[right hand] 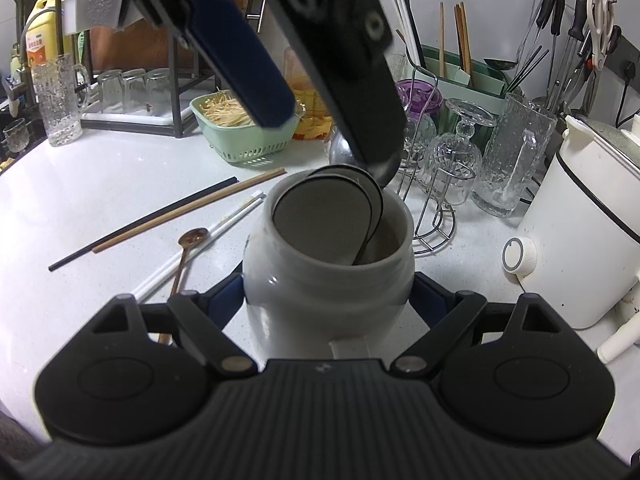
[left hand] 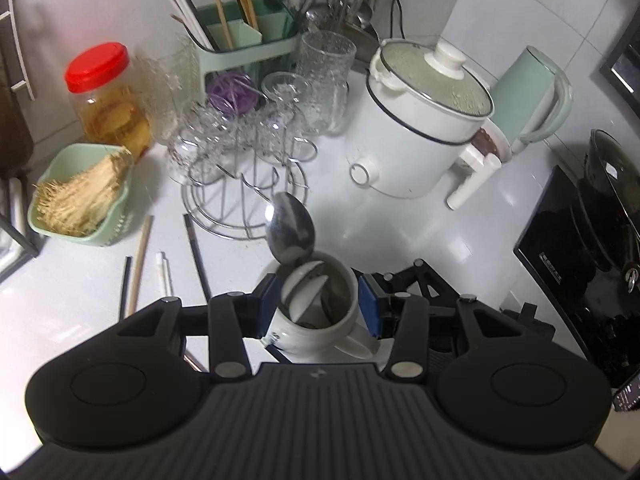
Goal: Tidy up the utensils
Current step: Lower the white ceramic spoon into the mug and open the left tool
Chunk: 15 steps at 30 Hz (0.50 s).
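A white mug (right hand: 328,280) stands on the white counter, and my right gripper (right hand: 328,300) is shut on its sides, handle toward the camera. Inside the mug (left hand: 320,328) lie pale spoon bowls (right hand: 324,216), and a metal spoon (left hand: 290,228) sticks up out of it. My left gripper (left hand: 319,304) hangs open just above the rim, blue pads apart, holding nothing. In the right wrist view the left gripper (right hand: 328,136) comes down from above. Loose chopsticks (right hand: 168,216) and a small copper spoon (right hand: 192,240) lie left of the mug. A green utensil holder (left hand: 240,40) holds chopsticks at the back.
A wire rack of glasses (left hand: 244,140) stands just behind the mug. The white electric pot (left hand: 420,120) is to the right, beside a green kettle (left hand: 532,92) and a black cooktop (left hand: 580,260). At left are a green basket (left hand: 80,196) and a red-lidded jar (left hand: 104,96).
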Motion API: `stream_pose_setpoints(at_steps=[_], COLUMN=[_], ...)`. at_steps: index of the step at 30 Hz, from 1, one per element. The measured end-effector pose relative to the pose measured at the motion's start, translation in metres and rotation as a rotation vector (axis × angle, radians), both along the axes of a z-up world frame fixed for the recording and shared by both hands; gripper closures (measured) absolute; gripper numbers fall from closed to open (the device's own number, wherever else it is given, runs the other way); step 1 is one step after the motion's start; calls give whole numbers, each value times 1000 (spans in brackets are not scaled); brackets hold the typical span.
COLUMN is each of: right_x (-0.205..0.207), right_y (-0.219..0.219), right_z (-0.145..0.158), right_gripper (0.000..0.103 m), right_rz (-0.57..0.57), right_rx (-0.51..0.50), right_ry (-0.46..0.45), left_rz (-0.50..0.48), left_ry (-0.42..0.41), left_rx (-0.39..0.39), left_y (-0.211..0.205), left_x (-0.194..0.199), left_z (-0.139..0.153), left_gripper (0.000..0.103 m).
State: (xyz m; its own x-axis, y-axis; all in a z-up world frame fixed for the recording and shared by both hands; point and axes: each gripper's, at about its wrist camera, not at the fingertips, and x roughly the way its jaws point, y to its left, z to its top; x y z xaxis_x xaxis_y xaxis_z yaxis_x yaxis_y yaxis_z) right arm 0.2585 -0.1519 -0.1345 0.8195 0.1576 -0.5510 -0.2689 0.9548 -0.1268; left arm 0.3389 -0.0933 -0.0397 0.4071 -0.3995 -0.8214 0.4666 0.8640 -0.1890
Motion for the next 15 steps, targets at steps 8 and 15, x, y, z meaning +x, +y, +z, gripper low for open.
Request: stream_pose_setpoints(at_steps=[8,15], right_x=[0,1], right_y=[2,2], right_z=[0,0], right_gripper=[12,12], right_rz=[-7,-13], right_rx=[-3,-1], right_ry=[1,5], left_rz=[52,132], left_ry=[-105,-159], left_rx=[-1,-1], left_y=[16,40], left_x=[-11,-16], left_z=[19,23], left_gripper=[41,25])
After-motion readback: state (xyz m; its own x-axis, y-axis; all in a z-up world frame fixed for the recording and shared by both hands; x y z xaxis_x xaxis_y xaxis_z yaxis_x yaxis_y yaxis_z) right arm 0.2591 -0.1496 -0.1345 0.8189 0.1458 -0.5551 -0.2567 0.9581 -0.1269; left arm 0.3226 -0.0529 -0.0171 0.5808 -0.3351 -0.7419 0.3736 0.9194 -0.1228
